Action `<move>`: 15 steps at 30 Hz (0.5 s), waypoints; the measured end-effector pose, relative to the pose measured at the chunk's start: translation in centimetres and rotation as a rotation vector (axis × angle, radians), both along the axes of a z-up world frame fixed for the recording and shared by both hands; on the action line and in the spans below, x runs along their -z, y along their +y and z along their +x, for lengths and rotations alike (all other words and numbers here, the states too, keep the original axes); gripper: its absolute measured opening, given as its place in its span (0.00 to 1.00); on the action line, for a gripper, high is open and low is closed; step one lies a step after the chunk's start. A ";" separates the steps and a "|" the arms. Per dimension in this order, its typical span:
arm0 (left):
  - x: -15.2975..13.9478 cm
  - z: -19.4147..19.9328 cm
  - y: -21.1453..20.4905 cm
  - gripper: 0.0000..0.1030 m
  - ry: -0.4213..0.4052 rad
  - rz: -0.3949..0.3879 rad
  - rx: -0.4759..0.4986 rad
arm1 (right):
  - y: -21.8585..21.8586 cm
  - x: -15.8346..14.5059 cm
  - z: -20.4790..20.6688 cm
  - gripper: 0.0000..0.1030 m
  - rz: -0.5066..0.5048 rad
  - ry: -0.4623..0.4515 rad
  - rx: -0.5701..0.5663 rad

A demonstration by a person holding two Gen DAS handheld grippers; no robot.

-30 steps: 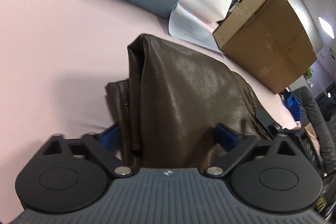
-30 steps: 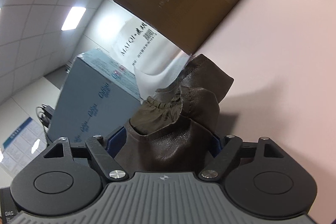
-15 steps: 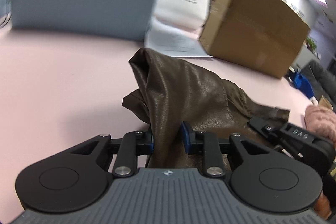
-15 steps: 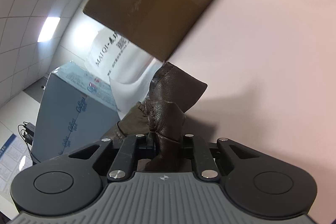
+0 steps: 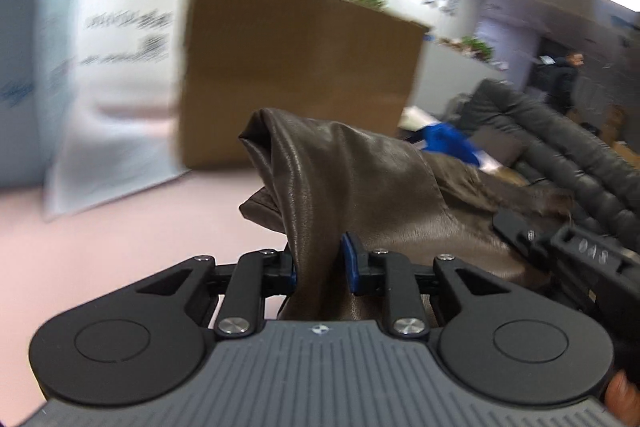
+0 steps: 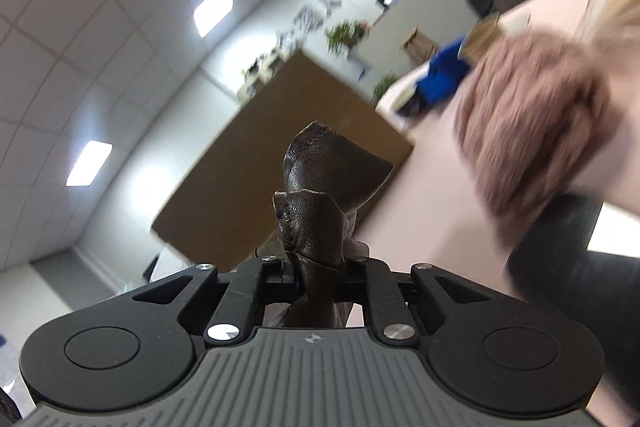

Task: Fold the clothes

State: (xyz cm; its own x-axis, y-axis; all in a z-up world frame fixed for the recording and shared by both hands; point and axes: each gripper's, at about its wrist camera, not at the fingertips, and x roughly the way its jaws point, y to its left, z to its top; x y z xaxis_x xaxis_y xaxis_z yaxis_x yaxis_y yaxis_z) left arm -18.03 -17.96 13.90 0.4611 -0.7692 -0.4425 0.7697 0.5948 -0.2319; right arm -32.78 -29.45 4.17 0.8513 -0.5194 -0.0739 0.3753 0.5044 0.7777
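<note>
Pink table below, spread wide and mostly bare near the work; cardboard box and white printed bag standing at its far side, pink knitted garment heaped off to the right. Brown leather jacket lifted off the table, slung between both tools, long axis running left to right from one grip to the other. Left gripper clamped narrow on a thick fold. Right gripper pinched nearly closed on a bunched corner. Both equally engaged; probably carrying one edge over for the fold.
</note>
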 end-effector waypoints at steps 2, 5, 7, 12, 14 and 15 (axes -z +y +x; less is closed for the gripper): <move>-0.8 -0.9 -3.1 0.19 -0.018 -0.016 0.067 | -2.4 -1.1 -2.6 0.10 -0.025 -0.019 0.092; -1.3 -2.5 -7.5 0.19 -0.056 -0.024 0.153 | -5.2 -2.1 -5.4 0.10 -0.053 -0.041 0.174; -1.0 -3.3 -10.2 0.19 -0.061 -0.025 0.187 | -7.2 -2.6 -7.5 0.10 -0.075 -0.042 0.250; 1.6 -3.8 -16.2 0.19 -0.026 0.009 0.279 | -10.8 -1.0 -11.4 0.10 -0.076 0.011 0.375; 2.7 -3.9 -17.7 0.20 -0.039 0.028 0.308 | -12.1 0.2 -12.7 0.10 -0.076 0.045 0.408; 3.2 -4.0 -18.4 0.20 -0.047 0.038 0.320 | -12.5 0.7 -12.9 0.10 -0.073 0.061 0.417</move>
